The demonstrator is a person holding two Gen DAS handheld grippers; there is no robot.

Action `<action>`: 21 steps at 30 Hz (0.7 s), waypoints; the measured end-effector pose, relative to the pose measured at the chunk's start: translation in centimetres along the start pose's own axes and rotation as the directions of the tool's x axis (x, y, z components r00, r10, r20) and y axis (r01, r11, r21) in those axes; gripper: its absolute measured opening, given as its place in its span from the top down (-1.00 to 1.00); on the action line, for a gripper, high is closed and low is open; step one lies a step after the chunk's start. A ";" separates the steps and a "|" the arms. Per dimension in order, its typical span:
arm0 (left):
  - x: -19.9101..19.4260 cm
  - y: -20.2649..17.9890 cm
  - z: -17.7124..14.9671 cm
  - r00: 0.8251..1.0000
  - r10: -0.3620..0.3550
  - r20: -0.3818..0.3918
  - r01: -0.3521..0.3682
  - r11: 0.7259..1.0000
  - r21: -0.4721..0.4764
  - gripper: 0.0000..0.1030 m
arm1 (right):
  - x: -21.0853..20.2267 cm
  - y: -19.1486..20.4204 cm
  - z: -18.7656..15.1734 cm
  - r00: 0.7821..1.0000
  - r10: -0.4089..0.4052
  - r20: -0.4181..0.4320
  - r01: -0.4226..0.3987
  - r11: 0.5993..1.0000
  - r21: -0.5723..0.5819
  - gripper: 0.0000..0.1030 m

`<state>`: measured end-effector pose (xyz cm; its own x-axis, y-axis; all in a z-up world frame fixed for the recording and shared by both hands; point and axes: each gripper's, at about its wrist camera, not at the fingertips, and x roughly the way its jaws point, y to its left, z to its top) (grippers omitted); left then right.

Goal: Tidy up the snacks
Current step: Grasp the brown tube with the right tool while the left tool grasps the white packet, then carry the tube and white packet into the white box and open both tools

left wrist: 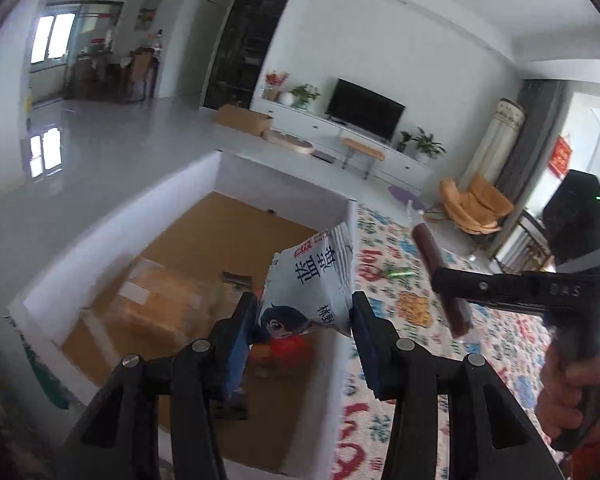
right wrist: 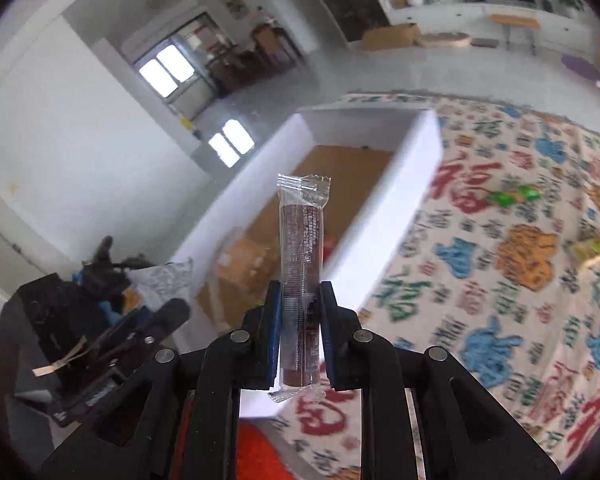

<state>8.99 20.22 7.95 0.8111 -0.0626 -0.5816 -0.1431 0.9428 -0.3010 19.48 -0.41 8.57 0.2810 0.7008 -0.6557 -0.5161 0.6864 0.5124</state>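
Pinched between the left tongs [left wrist: 304, 320] is a white snack packet [left wrist: 312, 284] (blue print), held above the open white box [left wrist: 112, 224]. Just beside the box, over the patterned rug [right wrist: 500, 240], a brown snack stick [right wrist: 302, 264] is clamped upright in the right tongs [right wrist: 300, 320].

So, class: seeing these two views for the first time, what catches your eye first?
The dark red stick snack in clear wrap stands upright, pinched in the right gripper. The left gripper holds a white packet with a cartoon face above the open white box, beside the colourful patterned cloth.
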 end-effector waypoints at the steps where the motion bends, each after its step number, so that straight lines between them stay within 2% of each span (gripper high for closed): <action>1: 0.2 1.4 0.1 0.998 0.064 -0.003 -0.064 0.998 -0.006 -0.51 | 1.4 1.4 0.1 1.000 0.029 -0.012 -0.029 1.000 -0.006 0.59; 2: 0.6 2.6 0.1 0.992 0.123 -0.011 -0.123 0.992 -0.012 -0.75 | 2.7 2.7 0.2 0.999 0.049 -0.022 -0.050 0.999 -0.007 0.52; 3: 0.9 3.8 -0.2 0.986 0.169 -0.015 -0.169 0.985 -0.022 -0.99 | 3.7 3.4 -0.1 0.997 0.064 -0.032 -0.065 0.998 -0.006 0.12; 5: 1.2 5.7 -1.3 0.978 0.206 -0.029 -0.207 0.977 -0.046 -0.99 | 5.3 4.2 -0.6 0.995 0.086 -0.045 -0.086 0.996 0.003 -0.39; 7: 1.2 6.8 -2.4 0.978 0.206 -0.039 -0.208 0.975 -0.075 -0.99 | 5.3 3.7 -1.6 0.996 0.080 -0.028 -0.080 0.997 0.002 -0.37; 9: 1.1 6.8 -3.5 0.979 0.203 -0.034 -0.205 0.976 -0.080 -0.99 | 4.8 2.3 -2.6 0.999 0.034 -0.017 -0.034 0.999 -0.019 -0.37; 11: 1.0 5.5 -4.4 0.982 0.187 -0.025 -0.188 0.980 -0.061 -0.99 | 3.8 -0.3 -3.6 0.998 -0.056 -0.009 0.056 0.997 -0.051 -0.37; 13: 0.6 3.4 -5.2 0.989 0.145 -0.023 -0.146 0.989 -0.026 -0.99 | 2.6 -3.9 -5.3 0.983 -0.182 0.002 0.181 0.980 -0.082 -0.36; 15: 0.3 0.3 -5.9 0.996 0.084 -0.027 -0.083 0.996 0.031 -0.99 | 1.4 -8.2 -7.6 0.946 -0.325 0.000 0.323 0.941 -0.097 -0.36; 17: 0.2 -3.8 -6.4 0.999 0.015 -0.038 -0.011 0.994 0.111 -0.99 | -0.3 -12.7 -10.3 0.892 -0.452 -0.015 0.449 0.889 -0.087 -0.36; 20: 0.5 -10.1 -7.4 0.995 -0.079 -0.066 0.092 0.970 0.226 -0.99 | -3.8 -18.4 -14.3 0.802 -0.597 -0.014 0.596 0.801 -0.049 -0.36; 21: 1.0 -11.9 -8.0 0.991 -0.105 -0.085 0.123 0.960 0.251 -0.99 | -5.0 -19.8 -15.2 0.779 -0.627 -0.009 0.626 0.779 -0.029 -0.36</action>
<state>6.98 6.29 4.93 0.7701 -0.1890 -0.6092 0.1051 0.9796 -0.1710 15.99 -20.51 -6.72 0.5355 0.1143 -0.8368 -0.2494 0.9680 -0.0273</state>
